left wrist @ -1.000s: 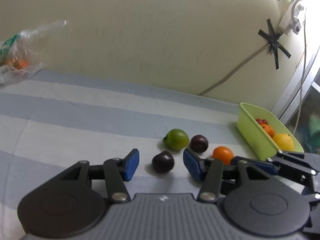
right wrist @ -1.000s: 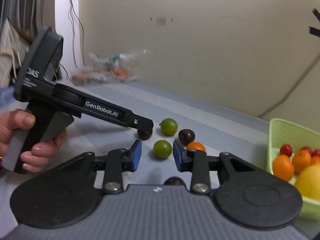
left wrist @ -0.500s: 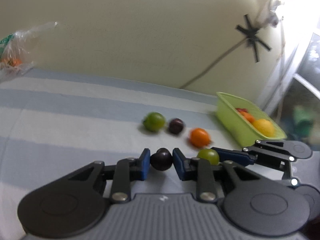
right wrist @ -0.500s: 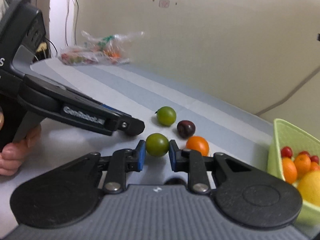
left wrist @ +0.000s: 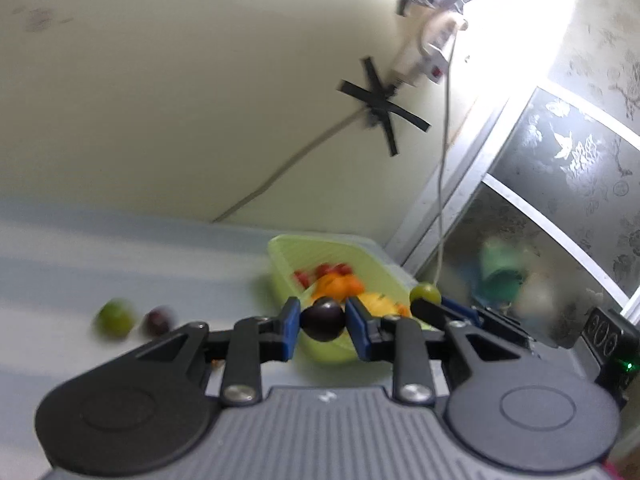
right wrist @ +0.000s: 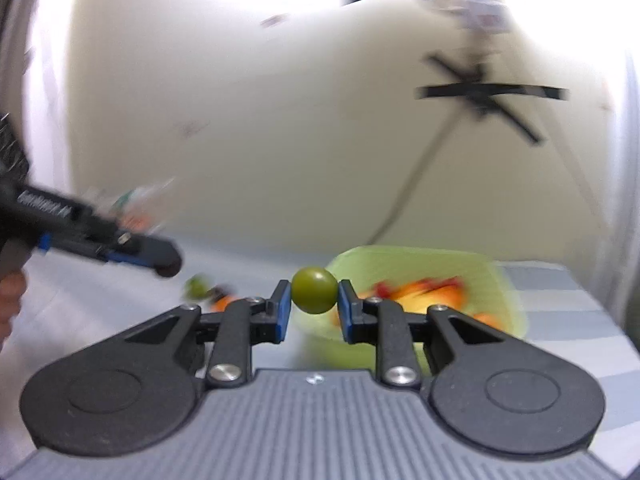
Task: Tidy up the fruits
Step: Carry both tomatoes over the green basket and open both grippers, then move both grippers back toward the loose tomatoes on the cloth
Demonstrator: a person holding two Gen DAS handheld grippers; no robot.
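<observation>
Both grippers have lifted away and swung toward the green basket [left wrist: 372, 258]: left gripper [left wrist: 322, 317] clamps a dark plum [left wrist: 322, 319], right gripper [right wrist: 313, 290] a green fruit [right wrist: 314, 289]. Three fruits wait left of it.

Between our left tongs [left wrist: 322, 323] sits a plum [left wrist: 322, 322], between our right tongs [right wrist: 313, 304] a round fruit [right wrist: 314, 289], the basket [left wrist: 288, 258] just beyond both, two loose fruits [left wrist: 114, 317] left
</observation>
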